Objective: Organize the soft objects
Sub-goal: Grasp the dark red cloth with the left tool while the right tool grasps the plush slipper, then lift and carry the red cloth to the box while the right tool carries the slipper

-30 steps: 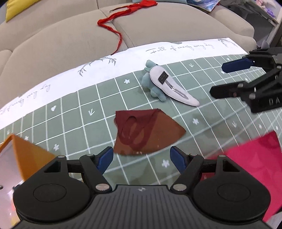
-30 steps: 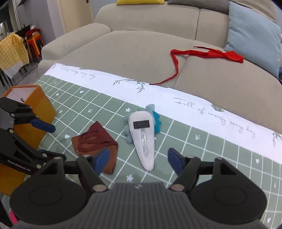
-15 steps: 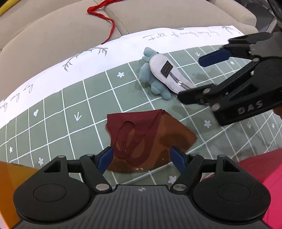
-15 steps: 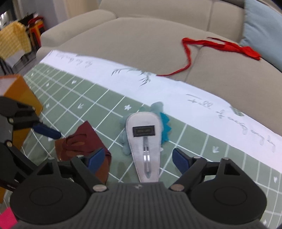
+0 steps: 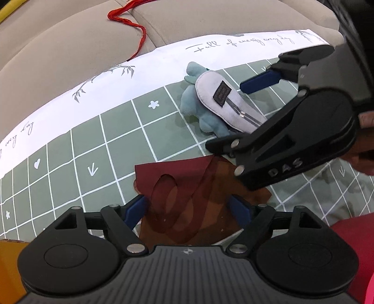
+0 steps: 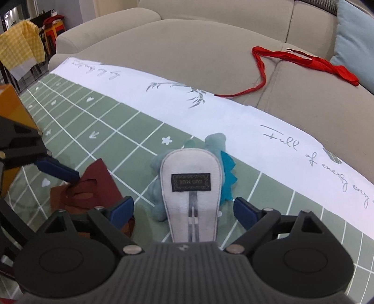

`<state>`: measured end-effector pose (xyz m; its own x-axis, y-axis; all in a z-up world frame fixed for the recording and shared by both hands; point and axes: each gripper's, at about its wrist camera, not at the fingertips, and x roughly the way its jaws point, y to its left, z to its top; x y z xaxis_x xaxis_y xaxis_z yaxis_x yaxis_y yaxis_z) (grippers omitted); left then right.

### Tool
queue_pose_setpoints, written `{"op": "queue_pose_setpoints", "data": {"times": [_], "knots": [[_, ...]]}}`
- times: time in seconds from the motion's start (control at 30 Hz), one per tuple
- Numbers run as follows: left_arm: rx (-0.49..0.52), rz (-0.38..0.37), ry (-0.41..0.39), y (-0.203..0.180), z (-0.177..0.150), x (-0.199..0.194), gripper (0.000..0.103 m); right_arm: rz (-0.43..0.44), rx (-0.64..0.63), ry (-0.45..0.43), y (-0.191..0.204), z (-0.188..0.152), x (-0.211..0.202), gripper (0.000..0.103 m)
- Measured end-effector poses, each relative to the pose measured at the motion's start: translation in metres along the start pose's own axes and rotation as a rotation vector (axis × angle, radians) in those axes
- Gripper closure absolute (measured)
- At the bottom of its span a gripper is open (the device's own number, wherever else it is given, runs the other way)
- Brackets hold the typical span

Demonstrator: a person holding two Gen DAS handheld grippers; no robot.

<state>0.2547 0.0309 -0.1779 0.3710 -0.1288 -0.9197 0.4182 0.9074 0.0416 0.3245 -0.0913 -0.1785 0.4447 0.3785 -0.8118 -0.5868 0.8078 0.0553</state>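
Closer now than half a second ago in both views. In the left wrist view, dark red-brown sheer fabric piece (image 5: 198, 187) grown larger and slid down to the lower centre of the frame, now lying between the blue pads of the left gripper (image 5: 188, 209). At right of that frame, right gripper (image 5: 230, 114) lower and nearer than before, now straddling the white felt hair clip on a pale blue plush toy (image 5: 224, 103). Read as both approaches nearly finished, with two grasps about to start, so early in the sorting.

Left to right in the left wrist view: orange box (image 5: 9, 266) at the lower left edge; green grid-patterned tablecloth (image 5: 81, 149) across the middle; sheer fabric flat on the cloth at lower centre; plush toy with clip at upper right of centre; bright pink cloth (image 5: 350, 233) at the lower right corner; red ribbon (image 5: 131, 21) on the beige sofa (image 5: 58, 46) along the top.

Left jaws wide apart, holding nothing, one pad at each side of the sheer fabric and seemingly just touching its edges. Right jaws equally wide apart in the right wrist view, holding nothing, with the clip's narrow end running down between the pads and the plush bulging to either side; contact with the toy not clear. Clamping still to come on both sides.
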Motion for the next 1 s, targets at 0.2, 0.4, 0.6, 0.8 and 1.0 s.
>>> {"op": "queue_pose_setpoints", "data": {"times": [0.2, 0.4, 0.6, 0.8, 1.0], "knots": [[-0.034, -0.006, -0.009, 0.004, -0.001, 0.005, 0.000, -0.014, -0.033, 0.002, 0.003, -0.004, 0.010, 0.037], [-0.057, 0.016, -0.008, 0.005, -0.002, 0.008, 0.000, -0.006, -0.055, -0.007, 0.006, -0.004, 0.003, 0.062], [-0.060, 0.000, -0.038, 0.005, -0.007, 0.006, 0.000, 0.000, -0.072, 0.030, 0.007, -0.008, -0.005, 0.068], [-0.034, -0.025, -0.055, -0.009, -0.012, -0.008, 0.048, -0.024, -0.045, 0.055, -0.001, -0.017, -0.014, 0.068], [-0.027, -0.049, -0.037, -0.017, -0.015, -0.012, 0.093, -0.037, -0.031, 0.077, -0.005, -0.025, -0.023, 0.068]]}}
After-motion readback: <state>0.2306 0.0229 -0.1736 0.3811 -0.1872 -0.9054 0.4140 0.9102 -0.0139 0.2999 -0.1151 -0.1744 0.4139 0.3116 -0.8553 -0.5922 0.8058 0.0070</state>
